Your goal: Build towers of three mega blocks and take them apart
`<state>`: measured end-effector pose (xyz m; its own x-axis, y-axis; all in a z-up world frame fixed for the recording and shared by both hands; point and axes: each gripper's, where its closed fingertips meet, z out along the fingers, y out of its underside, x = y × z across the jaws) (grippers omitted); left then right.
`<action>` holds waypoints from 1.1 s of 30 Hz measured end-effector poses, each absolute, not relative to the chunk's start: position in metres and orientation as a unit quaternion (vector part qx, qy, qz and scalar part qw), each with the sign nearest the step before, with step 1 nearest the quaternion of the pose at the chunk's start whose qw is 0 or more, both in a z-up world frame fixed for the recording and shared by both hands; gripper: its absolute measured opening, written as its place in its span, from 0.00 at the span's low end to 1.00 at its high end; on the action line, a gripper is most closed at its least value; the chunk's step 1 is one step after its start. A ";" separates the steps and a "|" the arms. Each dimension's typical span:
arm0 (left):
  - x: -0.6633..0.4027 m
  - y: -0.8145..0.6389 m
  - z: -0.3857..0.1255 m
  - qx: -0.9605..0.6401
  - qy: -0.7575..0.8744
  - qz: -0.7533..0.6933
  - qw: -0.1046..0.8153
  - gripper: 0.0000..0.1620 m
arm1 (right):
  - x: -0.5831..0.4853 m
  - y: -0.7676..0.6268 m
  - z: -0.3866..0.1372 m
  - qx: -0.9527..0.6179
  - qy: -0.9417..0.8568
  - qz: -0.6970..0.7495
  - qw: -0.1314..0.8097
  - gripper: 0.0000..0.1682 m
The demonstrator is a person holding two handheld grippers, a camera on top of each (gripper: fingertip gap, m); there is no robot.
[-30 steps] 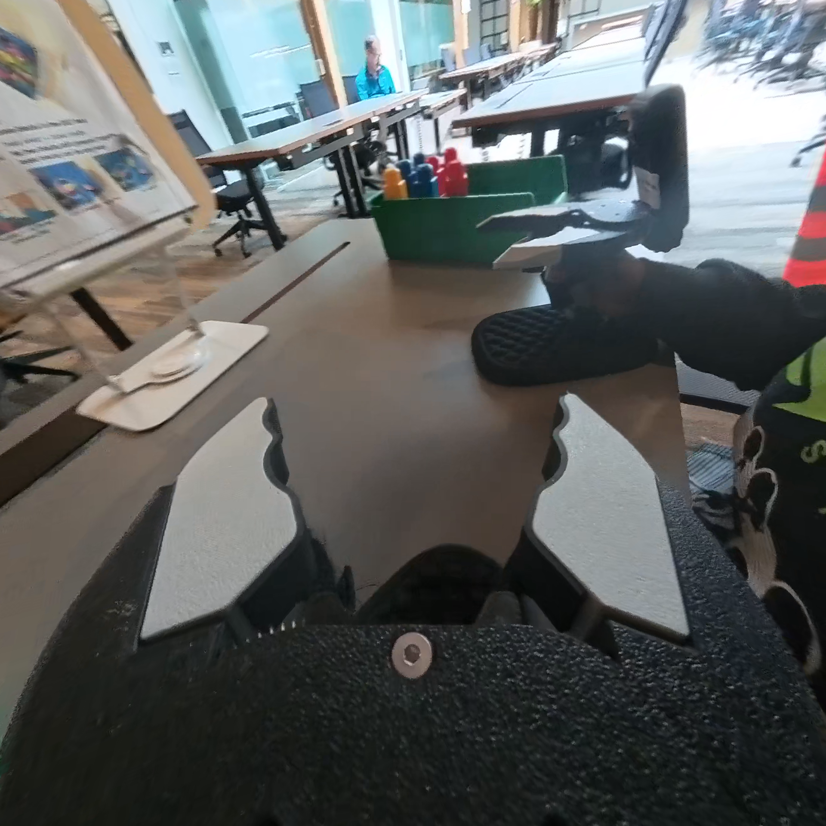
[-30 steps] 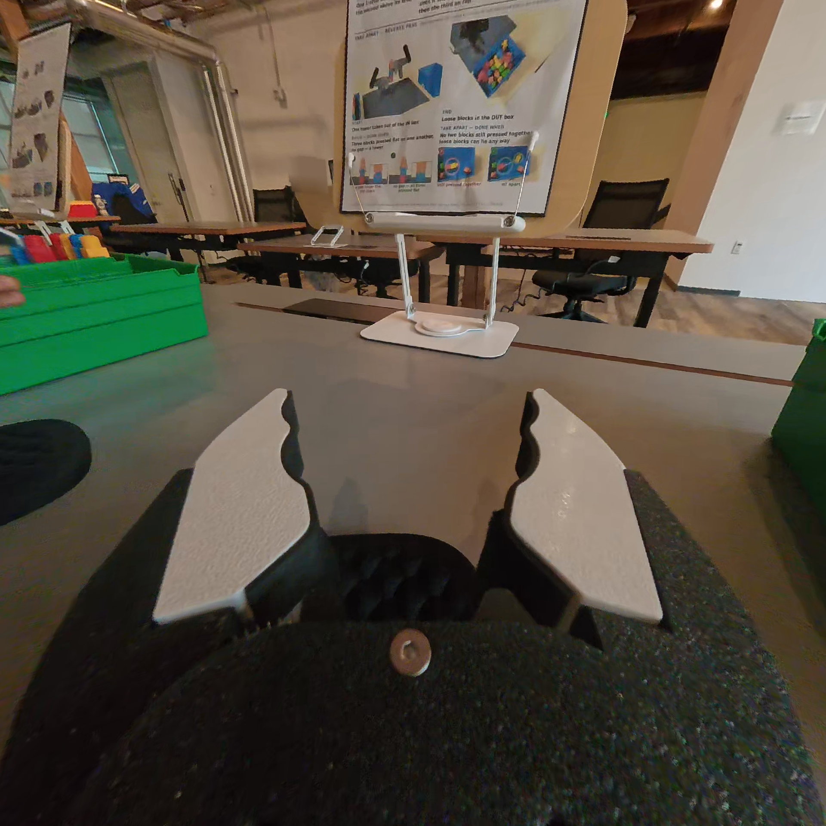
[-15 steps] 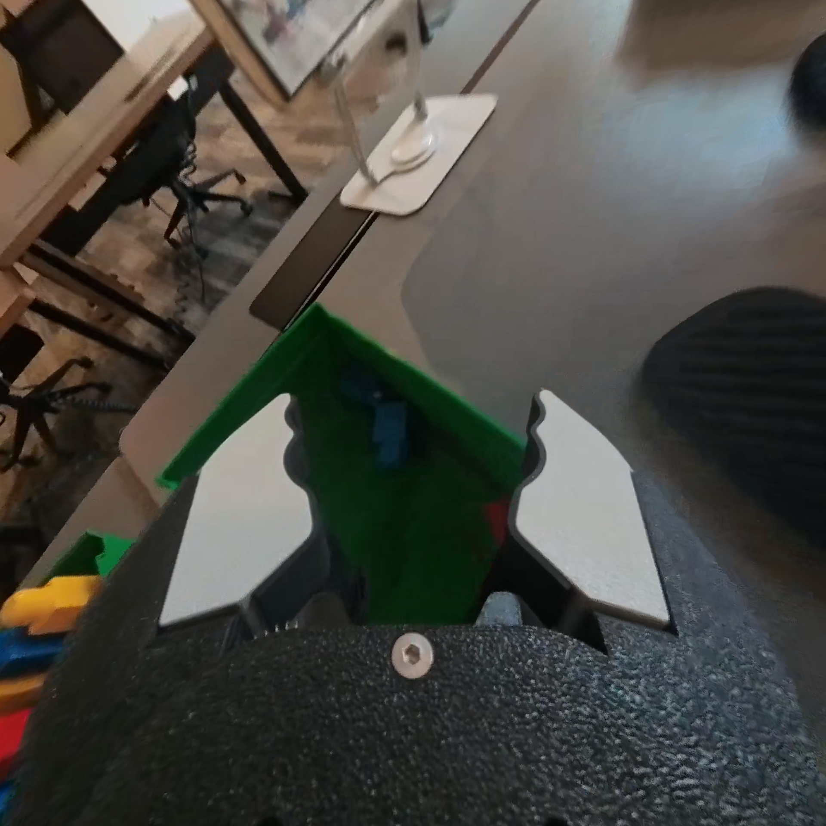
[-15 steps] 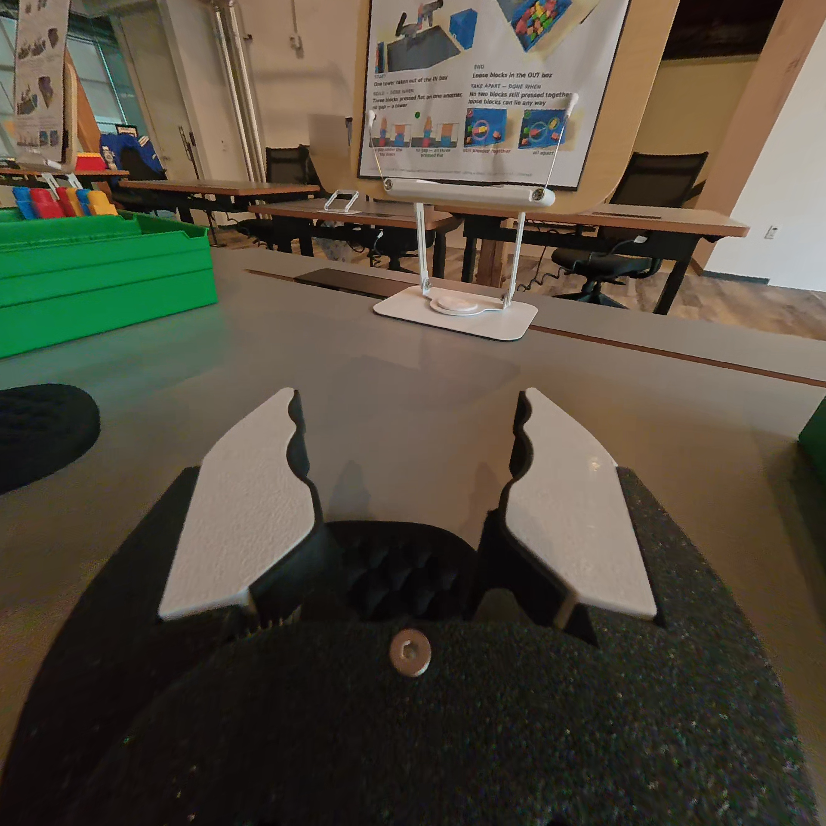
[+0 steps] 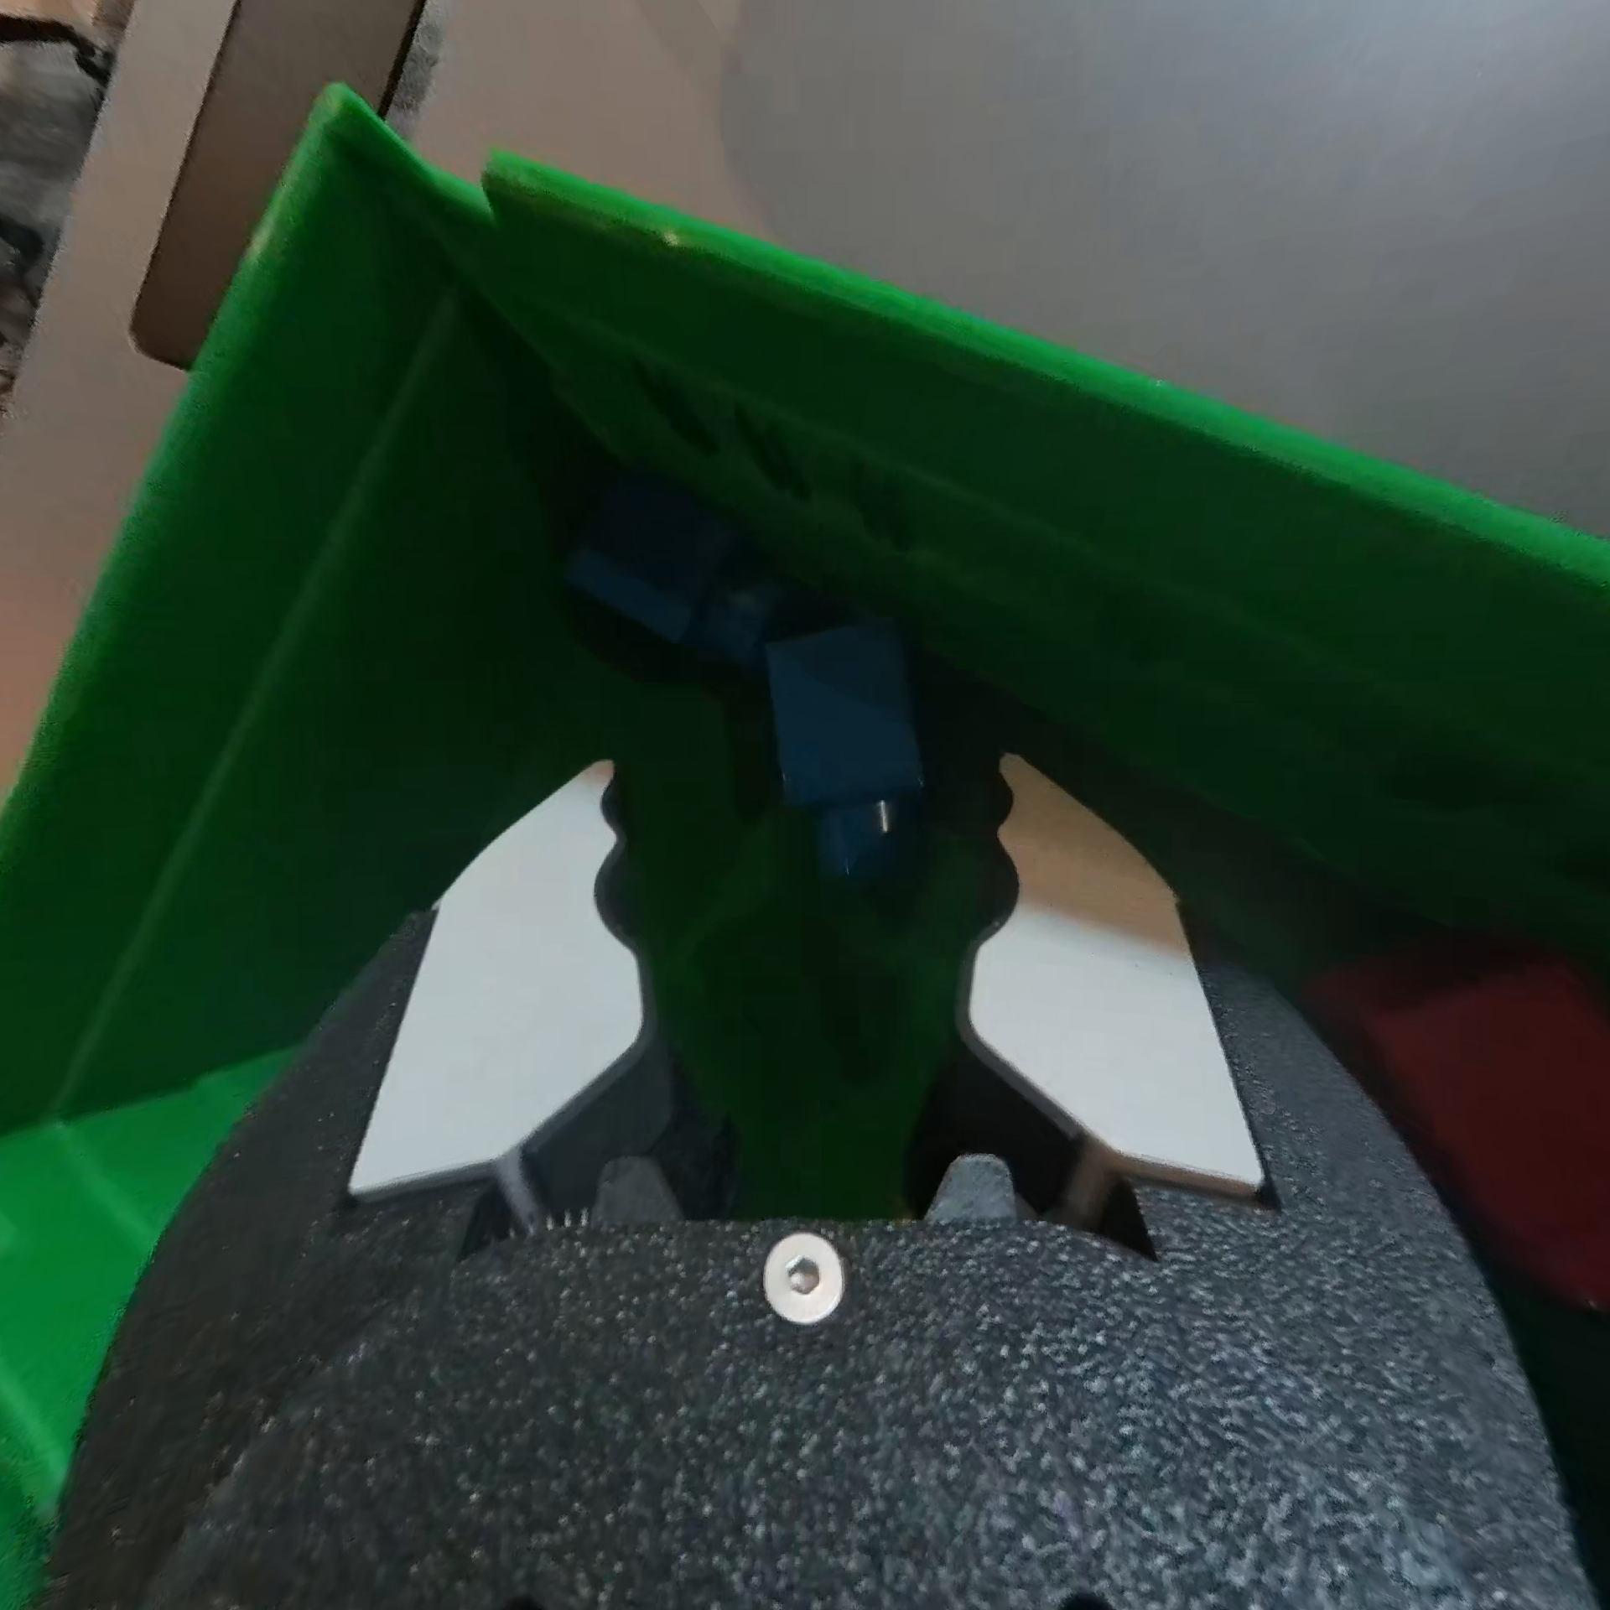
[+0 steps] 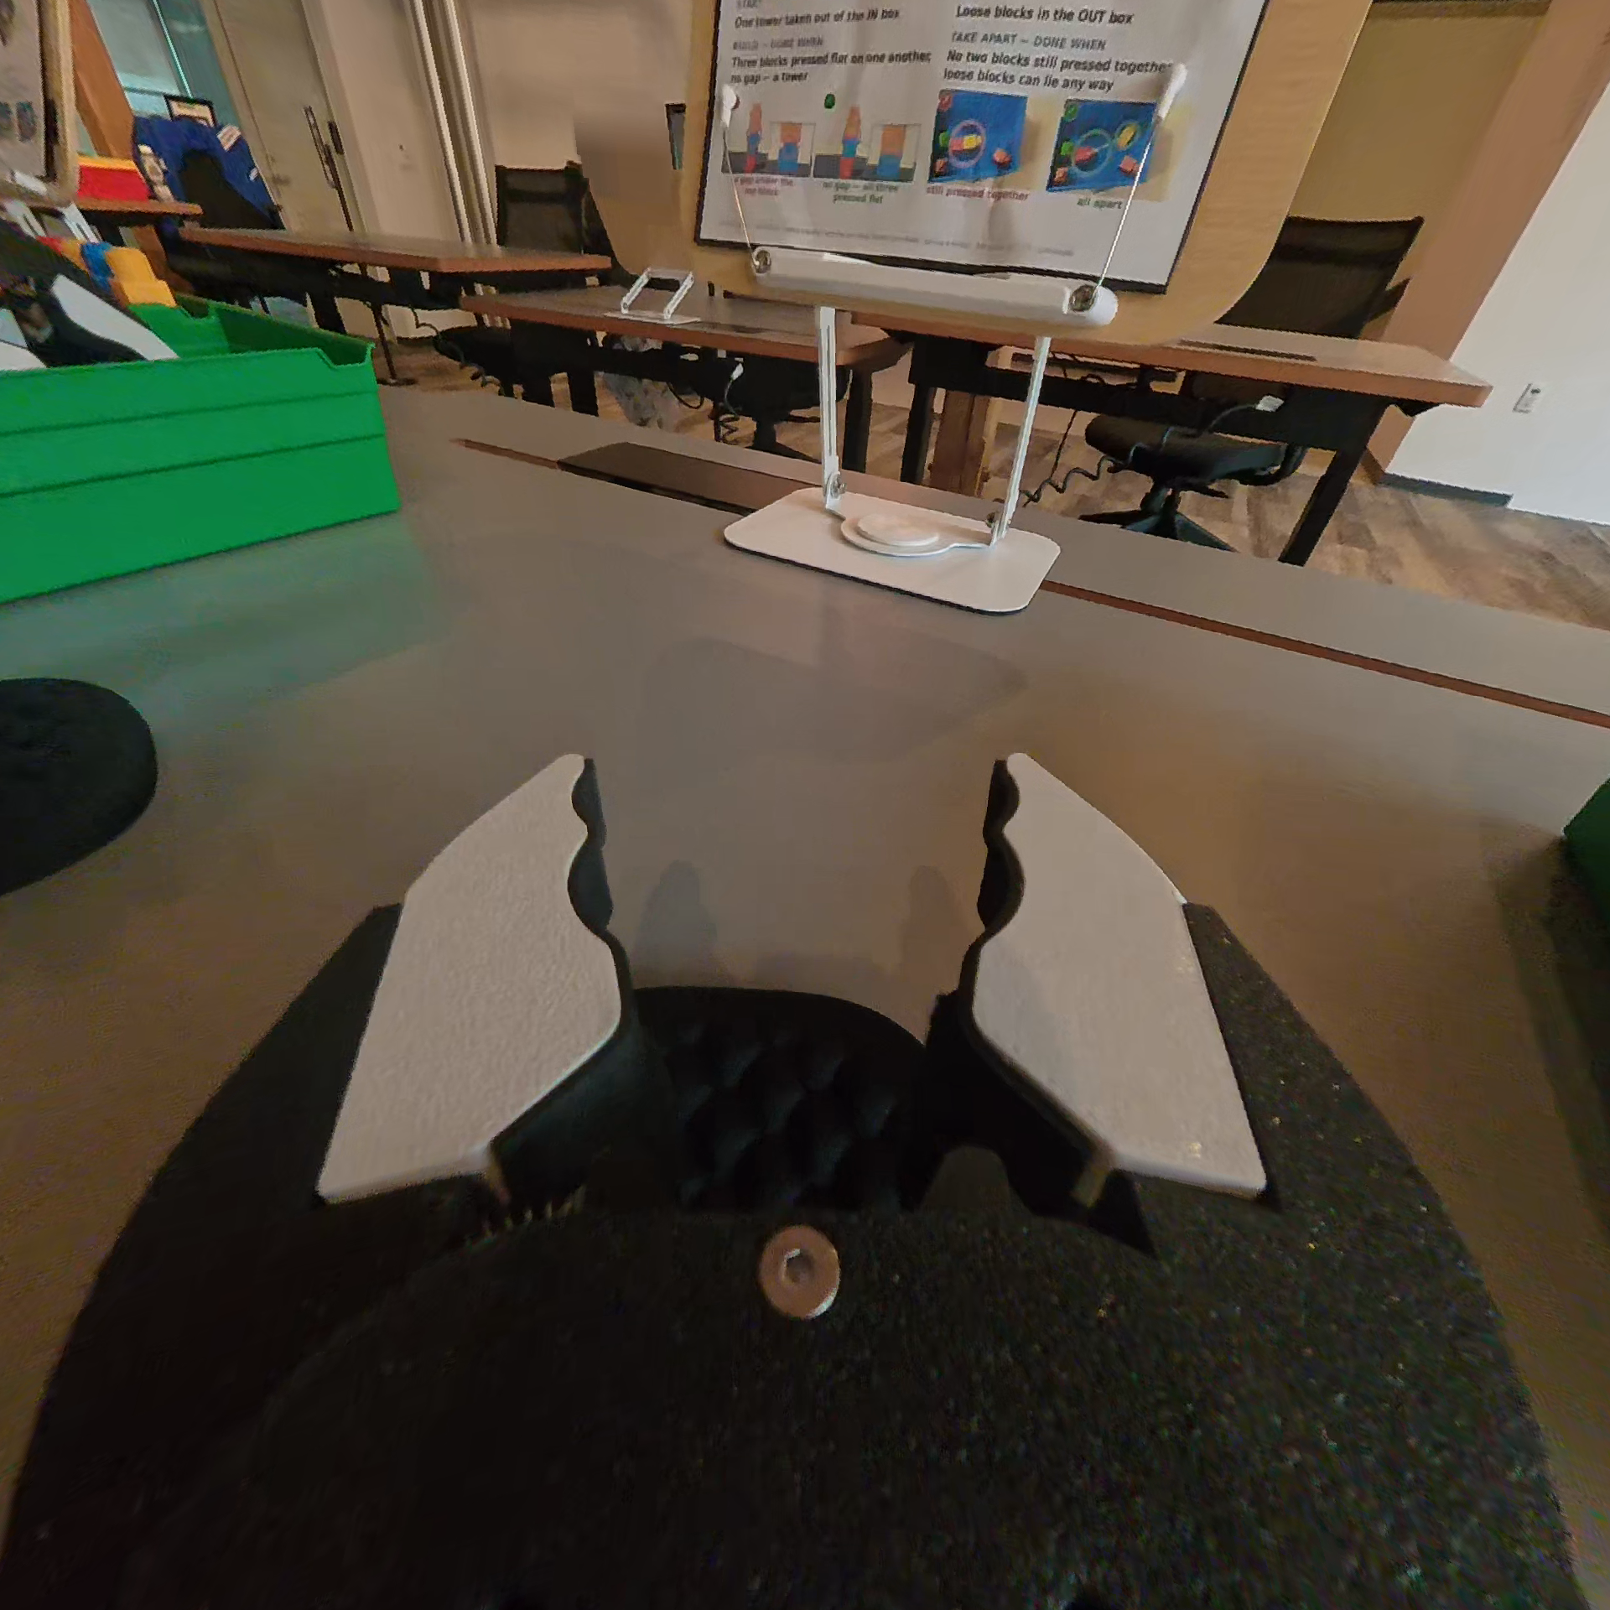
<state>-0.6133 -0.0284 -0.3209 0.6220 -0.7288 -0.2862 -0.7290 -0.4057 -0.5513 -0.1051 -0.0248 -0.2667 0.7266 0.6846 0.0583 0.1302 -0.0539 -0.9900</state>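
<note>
My left gripper (image 5: 806, 771) is open and empty, reaching down into a green box (image 5: 261, 540). A dark blue block (image 5: 841, 727) lies on its side just ahead of the fingertips, near the box's far wall. A second blue block (image 5: 649, 562) lies behind it in the corner. A red block (image 5: 1429, 1124) lies to the right of the gripper. My right gripper (image 6: 797, 771) is open and empty, low over the grey table (image 6: 784, 679). The green box (image 6: 192, 453) also shows at the left of the right wrist view, with the left gripper's fingers (image 6: 96, 327) inside it.
A white stand (image 6: 897, 540) holding an instruction sheet (image 6: 958, 131) stands at the table's far edge. A black round pad (image 6: 61, 775) lies at the left. Another green box's corner (image 6: 1590, 828) shows at the right edge. Desks and office chairs fill the room behind. The grippers' ends are close to 50 centimeters from one another.
My left gripper has swung away from the table top and gone down into the green box, closing in on the blue blocks. My right gripper has crept forward and lower over the table.
</note>
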 end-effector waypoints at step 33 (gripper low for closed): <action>-0.356 -0.099 -0.176 -0.648 0.469 -0.177 0.574 0.23 | -0.131 -0.042 -0.288 -0.684 -0.410 0.197 0.570 0.48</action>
<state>-0.3557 -0.0992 -0.1757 0.4980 -0.8106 -0.3081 -0.4044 0.0972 -0.9094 -0.1313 -0.0422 -0.2877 0.5861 0.7858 0.1976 0.3357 -0.0135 -0.9419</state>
